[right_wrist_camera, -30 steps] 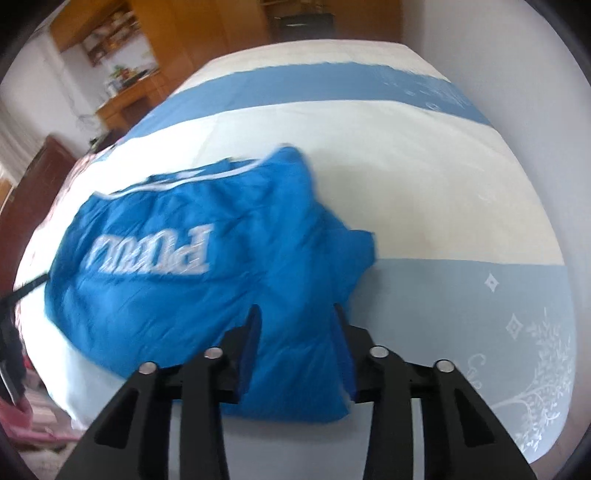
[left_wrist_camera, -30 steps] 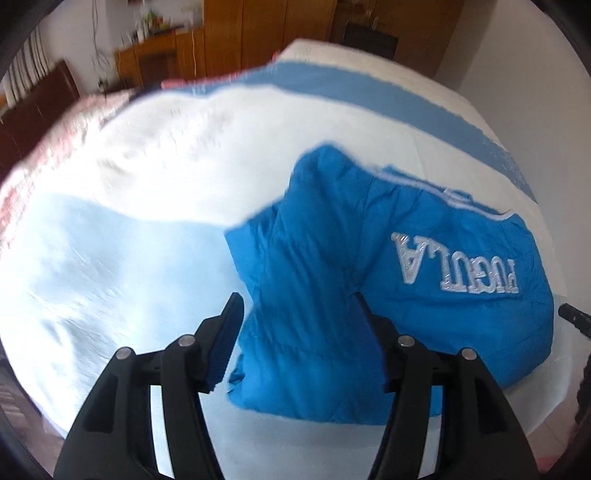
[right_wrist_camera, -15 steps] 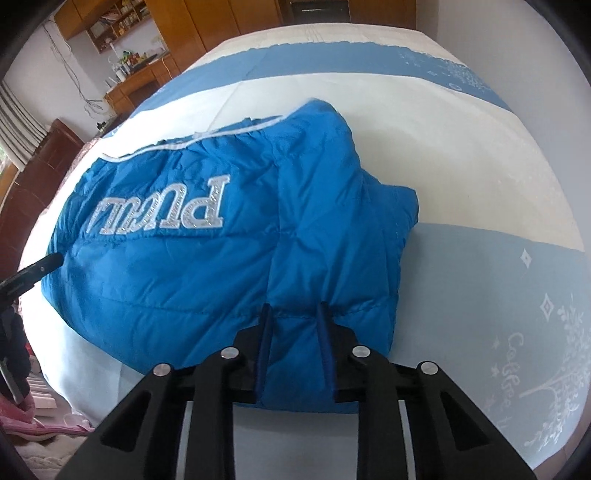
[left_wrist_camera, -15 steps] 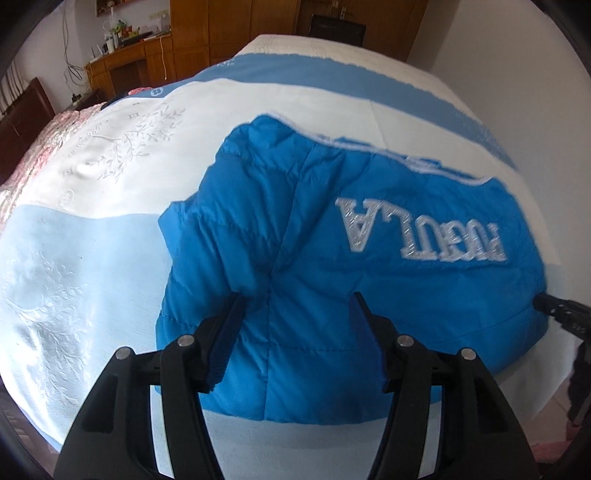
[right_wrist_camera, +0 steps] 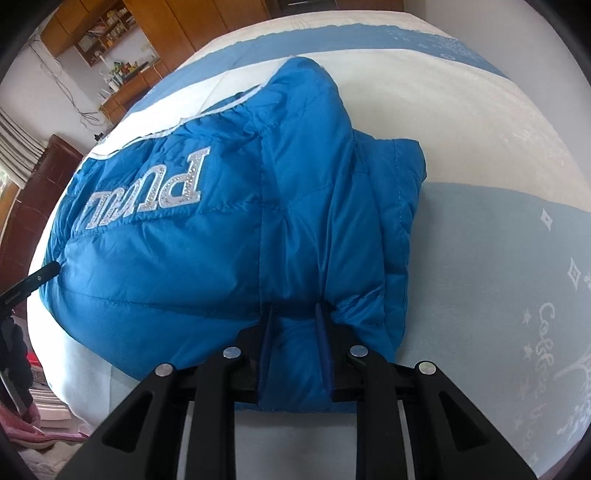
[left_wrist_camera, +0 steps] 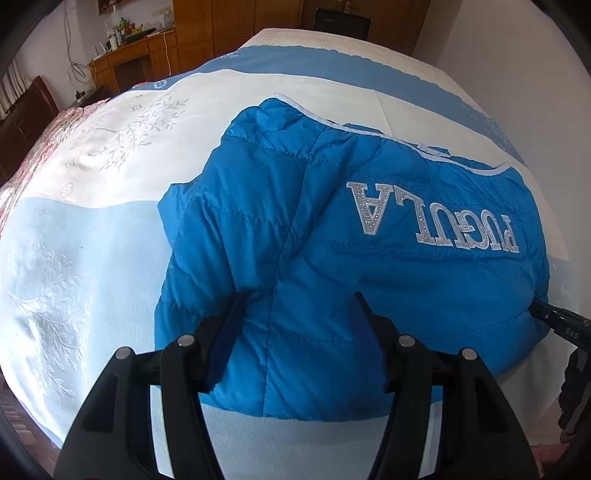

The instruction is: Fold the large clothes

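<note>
A blue quilted jacket (left_wrist_camera: 332,236) with silver letters lies on the bed, its sleeves folded over its back. My left gripper (left_wrist_camera: 297,299) is open, its jaws wide apart over the jacket's near left edge, holding nothing. My right gripper (right_wrist_camera: 293,310) is shut on a pinch of the jacket (right_wrist_camera: 258,221) at its near right edge. The right gripper's tip shows at the right edge of the left wrist view (left_wrist_camera: 554,317). The left gripper's tip shows at the left edge of the right wrist view (right_wrist_camera: 33,280).
The bed (left_wrist_camera: 92,229) has a white and light blue patterned cover. A white wall (right_wrist_camera: 517,22) runs along its right side. Wooden cabinets (left_wrist_camera: 192,26) and a desk stand beyond the far end. A dark headboard (right_wrist_camera: 33,206) and pink bedding (left_wrist_camera: 44,140) lie at left.
Both grippers moved in close to the jacket's near edge. The right gripper closed from open onto the jacket fabric. The left gripper stayed open.
</note>
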`<action>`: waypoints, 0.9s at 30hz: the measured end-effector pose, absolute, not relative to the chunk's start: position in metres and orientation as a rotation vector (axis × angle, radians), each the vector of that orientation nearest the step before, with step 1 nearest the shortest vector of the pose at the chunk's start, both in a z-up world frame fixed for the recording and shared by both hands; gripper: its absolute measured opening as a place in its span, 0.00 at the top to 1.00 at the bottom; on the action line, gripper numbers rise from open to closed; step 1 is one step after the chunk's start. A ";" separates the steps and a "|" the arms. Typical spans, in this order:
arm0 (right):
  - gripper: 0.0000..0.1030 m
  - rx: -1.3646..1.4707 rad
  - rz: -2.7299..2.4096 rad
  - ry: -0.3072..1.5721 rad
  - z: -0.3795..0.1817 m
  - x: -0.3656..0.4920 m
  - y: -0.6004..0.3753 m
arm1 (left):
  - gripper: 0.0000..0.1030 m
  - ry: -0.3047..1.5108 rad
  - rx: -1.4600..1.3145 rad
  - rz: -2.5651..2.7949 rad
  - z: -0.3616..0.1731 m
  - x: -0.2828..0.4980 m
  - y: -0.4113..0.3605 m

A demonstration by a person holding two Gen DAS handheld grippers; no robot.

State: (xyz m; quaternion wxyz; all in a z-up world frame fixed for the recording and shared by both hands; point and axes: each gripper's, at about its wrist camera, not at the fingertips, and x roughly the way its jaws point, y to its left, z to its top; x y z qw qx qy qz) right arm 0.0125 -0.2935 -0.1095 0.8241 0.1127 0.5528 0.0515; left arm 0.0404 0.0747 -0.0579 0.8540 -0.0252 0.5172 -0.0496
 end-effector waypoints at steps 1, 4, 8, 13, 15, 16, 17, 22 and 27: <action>0.79 0.238 0.107 1.177 -0.109 0.013 -0.293 | 0.43 1.088 -0.053 -0.103 -0.056 0.039 0.075; 0.79 0.239 0.107 1.183 -0.109 0.014 -0.292 | 0.42 1.085 -0.053 -0.091 -0.049 0.034 0.077; 0.79 0.247 0.112 1.190 -0.108 0.014 -0.294 | 0.37 1.084 -0.025 -0.037 -0.039 0.028 0.083; 0.79 0.248 0.118 1.199 -0.107 0.018 -0.295 | 0.33 1.097 -0.043 0.012 -0.030 0.015 0.100; 0.79 0.245 0.121 1.204 -0.107 0.018 -0.296 | 0.30 1.100 -0.052 0.026 -0.027 0.011 0.106; 0.79 0.246 0.121 1.206 -0.107 0.019 -0.296 | 0.29 1.100 -0.059 0.034 -0.026 0.008 0.109; 0.79 0.247 0.123 1.209 -0.107 0.019 -0.296 | 0.26 1.100 -0.065 0.037 -0.026 0.006 0.111; 0.79 0.246 0.130 1.222 -0.107 0.021 -0.297 | 0.23 1.140 -0.144 0.023 -0.035 -0.003 0.121; 0.79 0.234 0.131 1.231 -0.106 0.023 -0.295 | 0.23 1.184 -0.280 -0.025 -0.051 -0.005 0.127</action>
